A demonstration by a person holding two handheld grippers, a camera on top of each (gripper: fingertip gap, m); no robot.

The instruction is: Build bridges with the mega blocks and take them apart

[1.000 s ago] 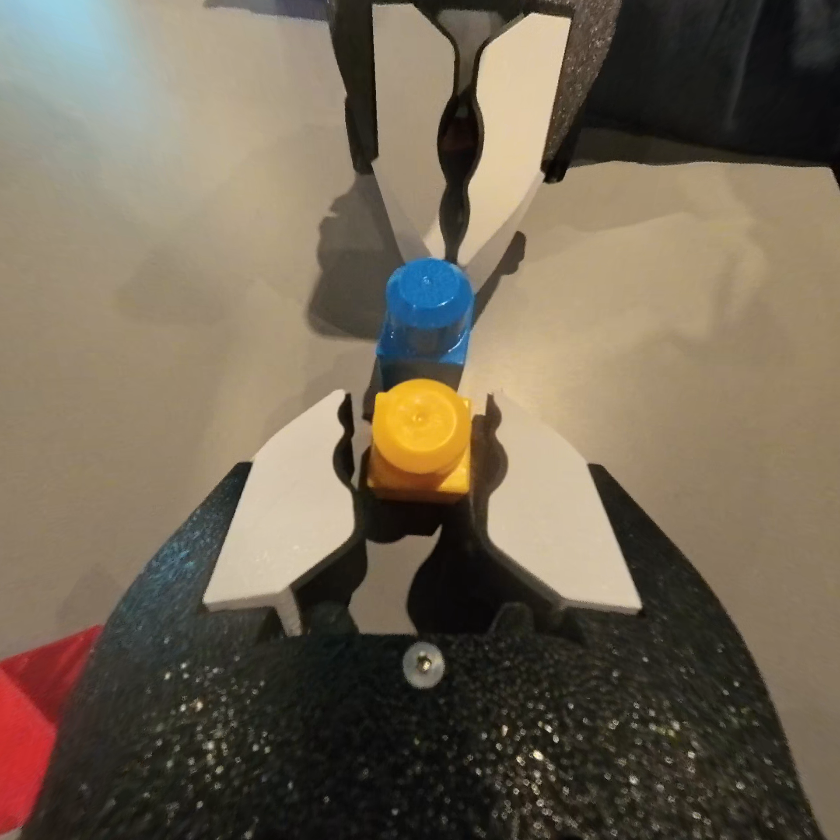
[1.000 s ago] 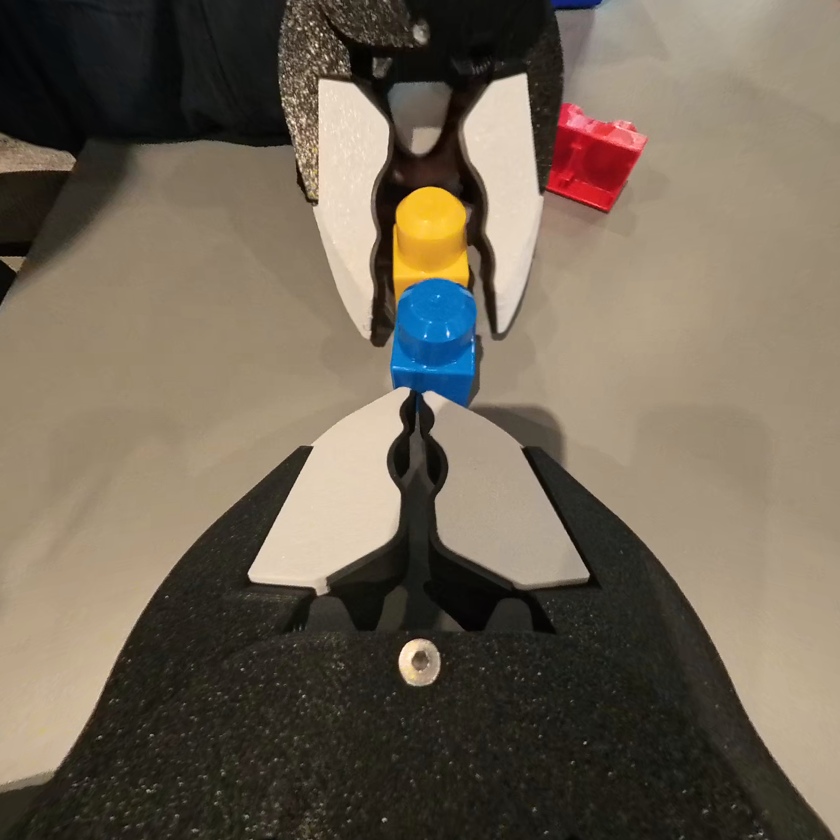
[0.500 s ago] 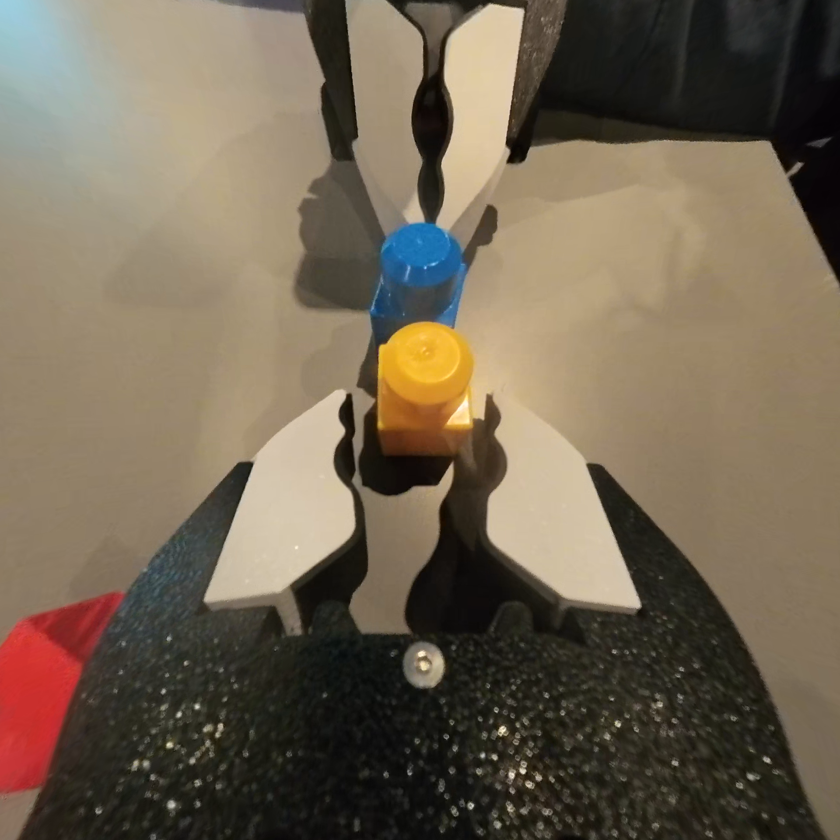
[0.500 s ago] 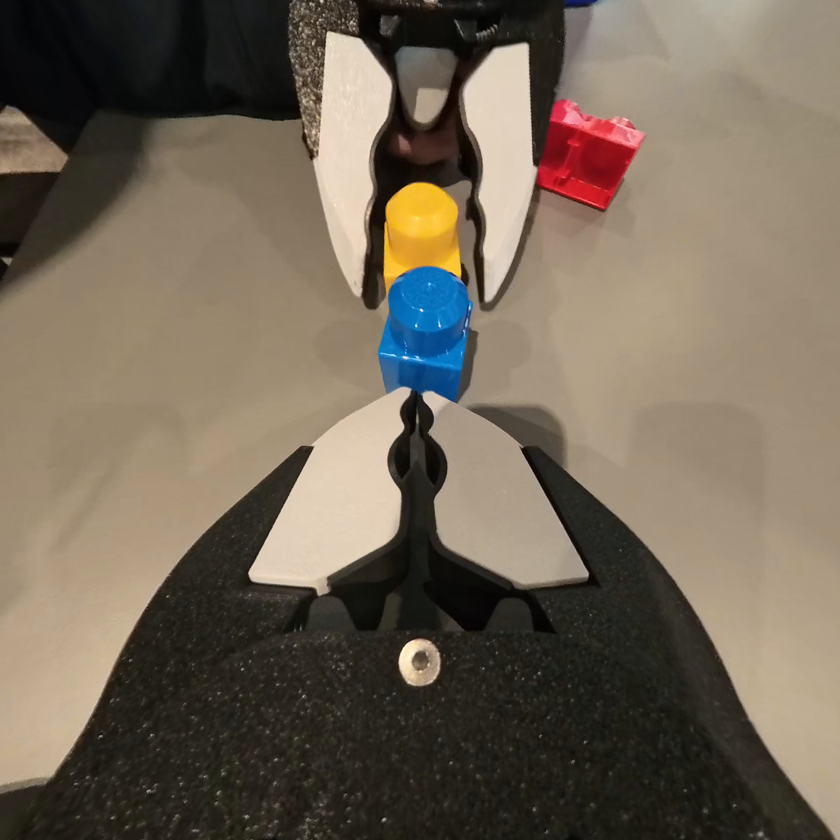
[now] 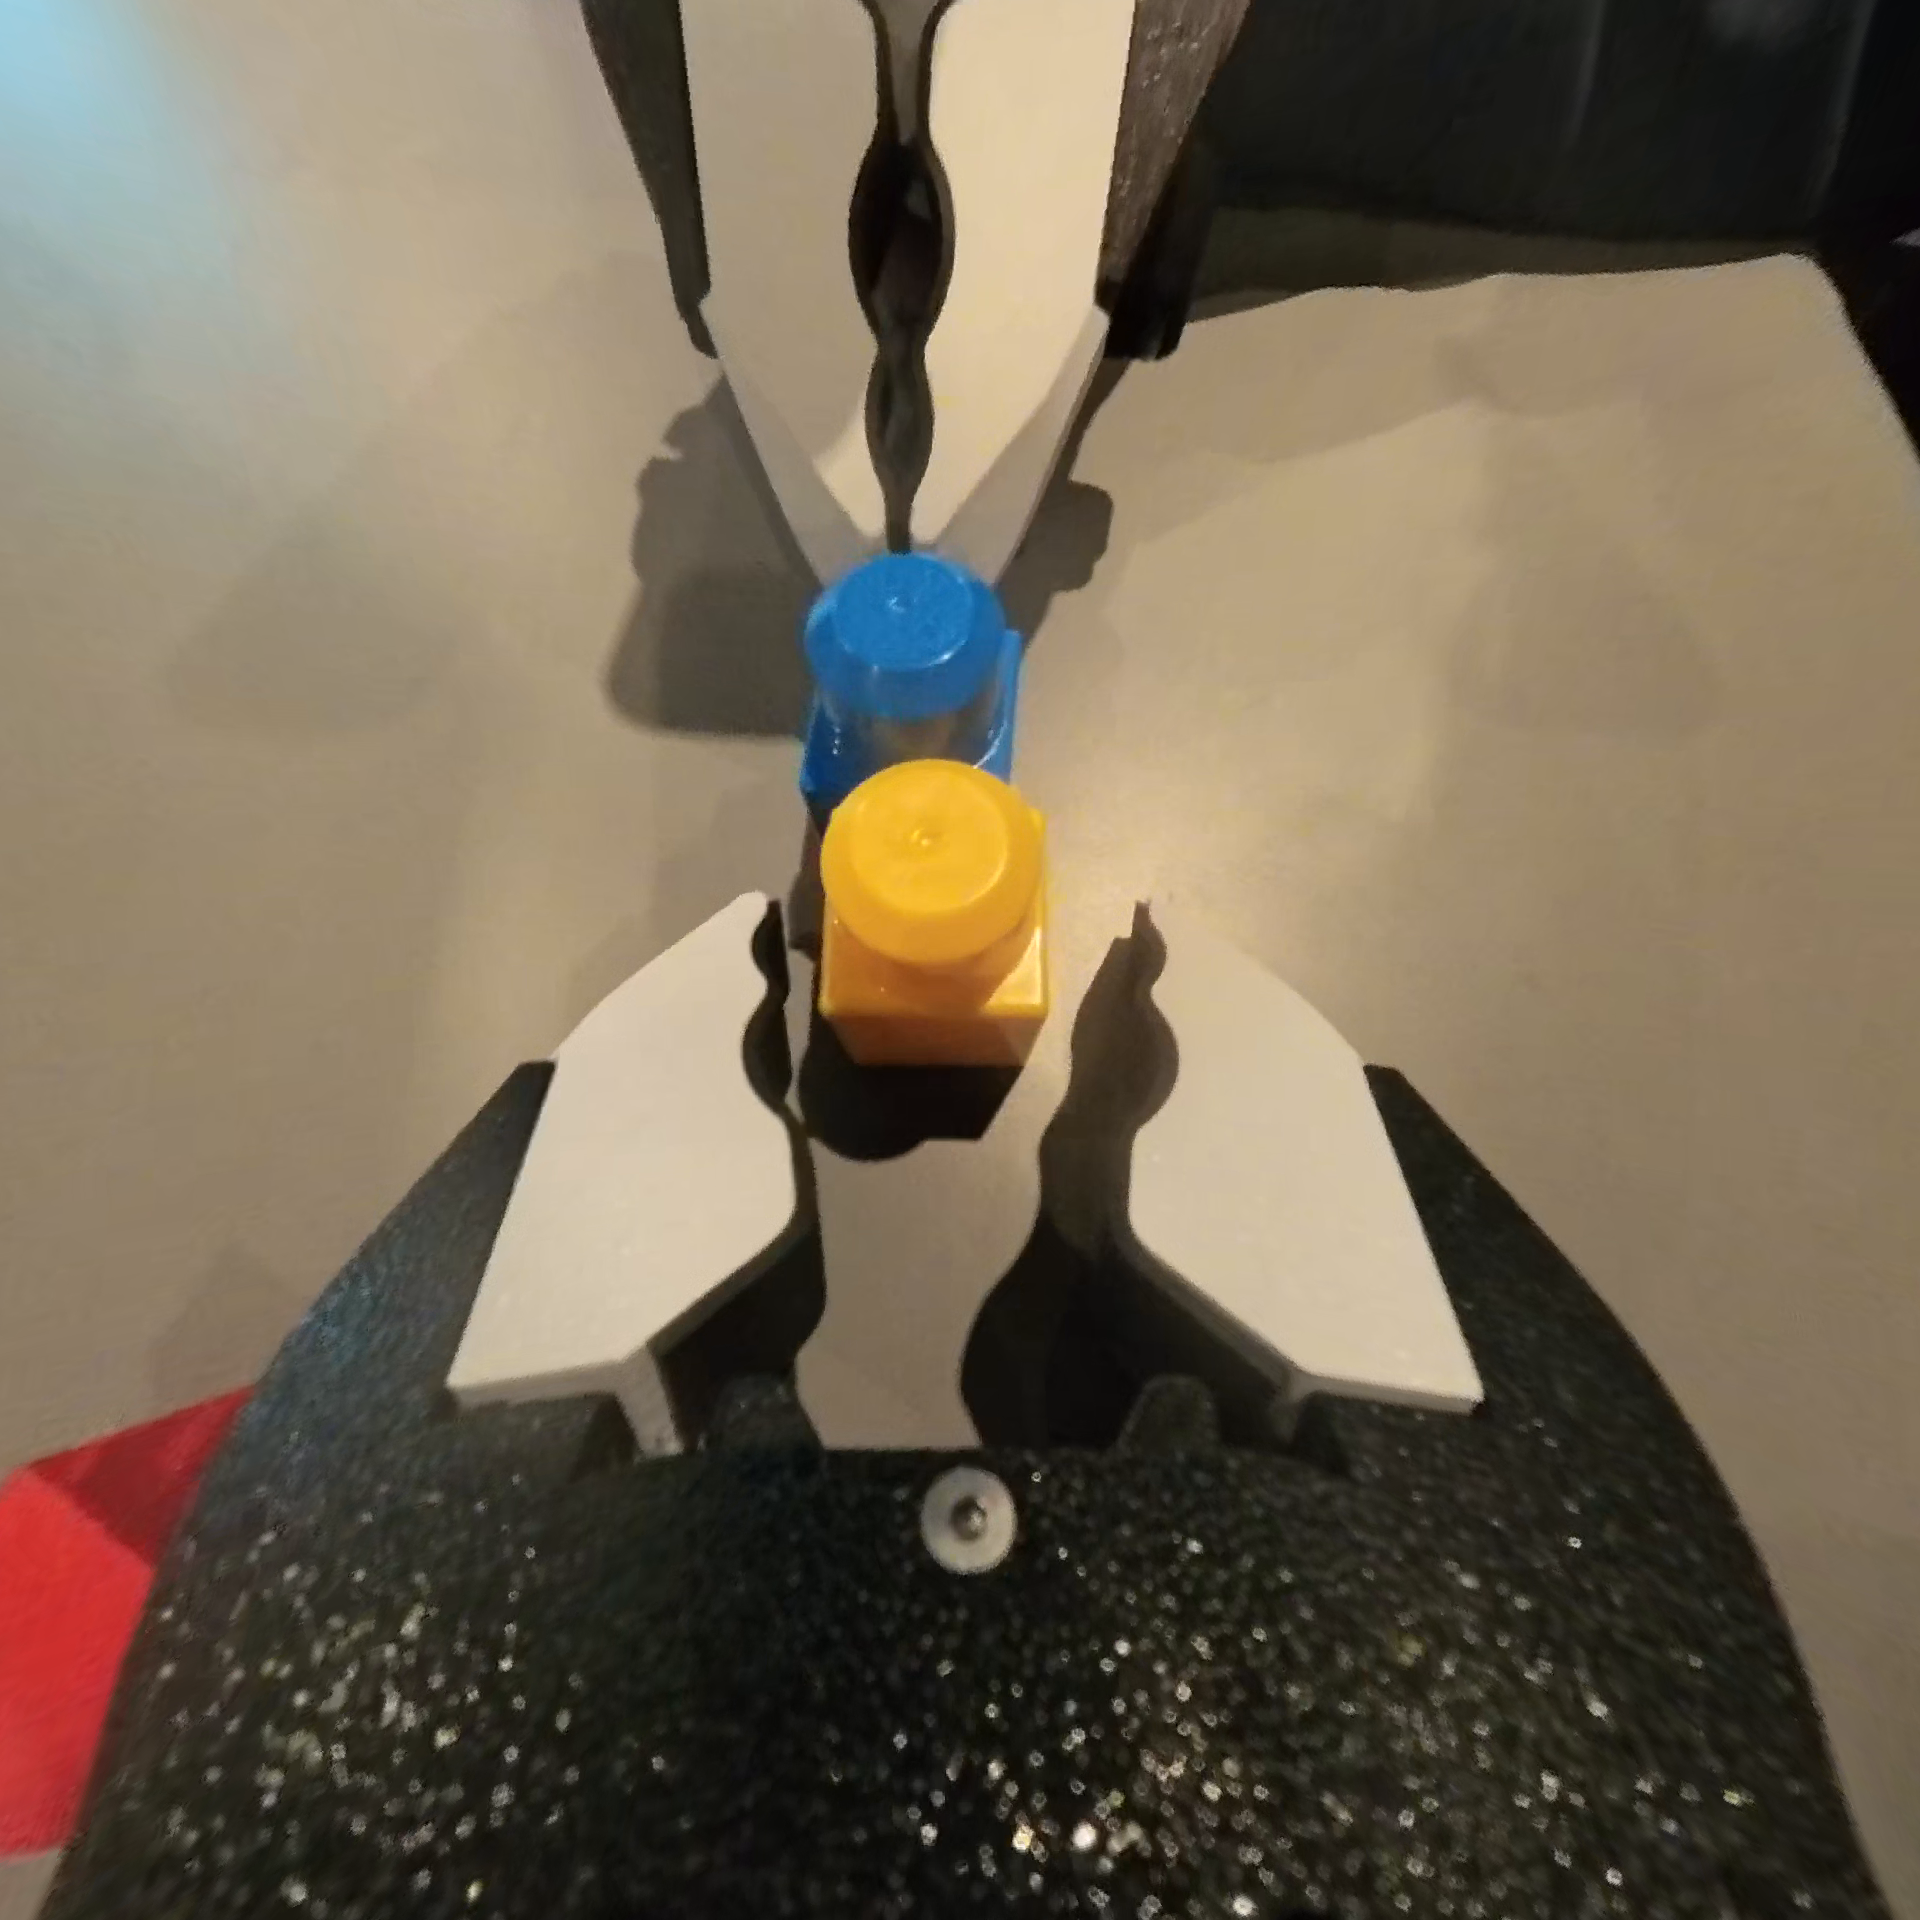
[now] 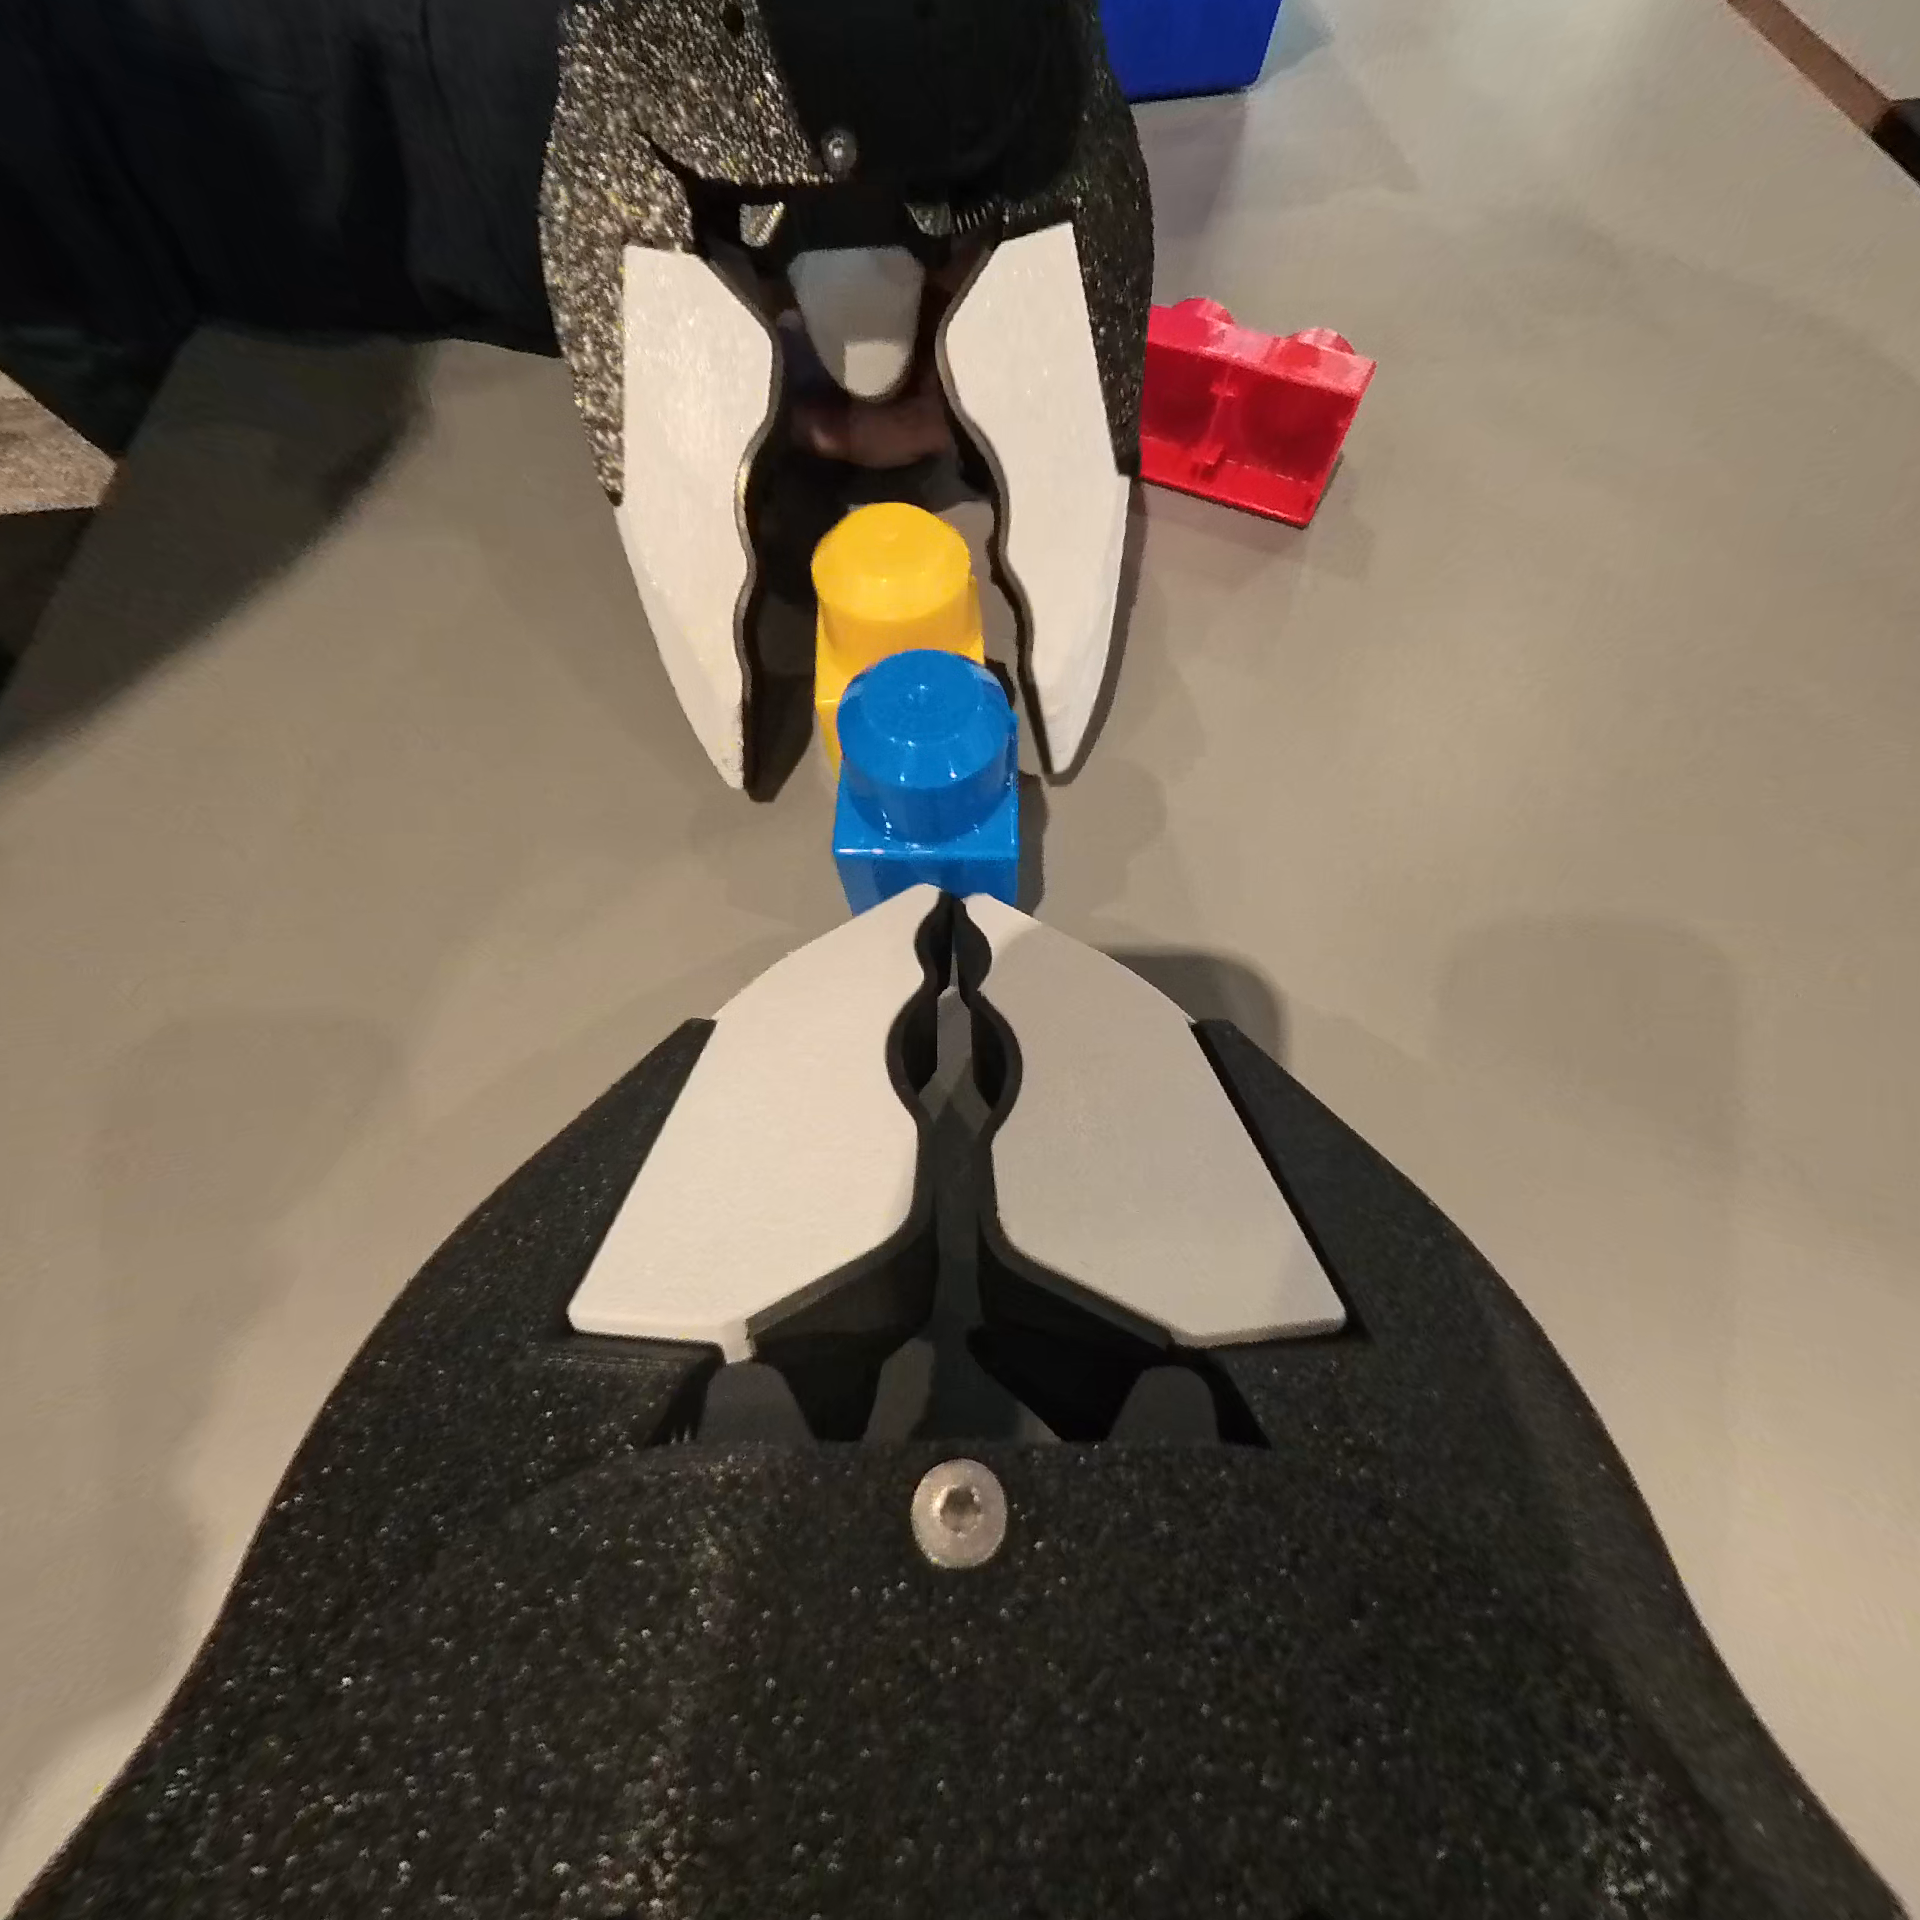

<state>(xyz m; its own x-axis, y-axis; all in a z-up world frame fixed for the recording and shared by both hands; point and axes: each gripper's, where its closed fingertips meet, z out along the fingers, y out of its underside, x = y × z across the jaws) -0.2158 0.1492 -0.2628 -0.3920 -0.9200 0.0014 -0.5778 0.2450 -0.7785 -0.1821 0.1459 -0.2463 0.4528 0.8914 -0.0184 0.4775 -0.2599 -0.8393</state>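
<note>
While the grey table fills both frames, the left gripper has backed away slightly, fingers spread, from the yellow block at centre; the right gripper, clenched empty, nudges the blue block against it.

Red block cropped at frame edge, blurred; blue object cropped, perhaps bin.

Black speckled tongs, grey fingers, steel screw
</note>
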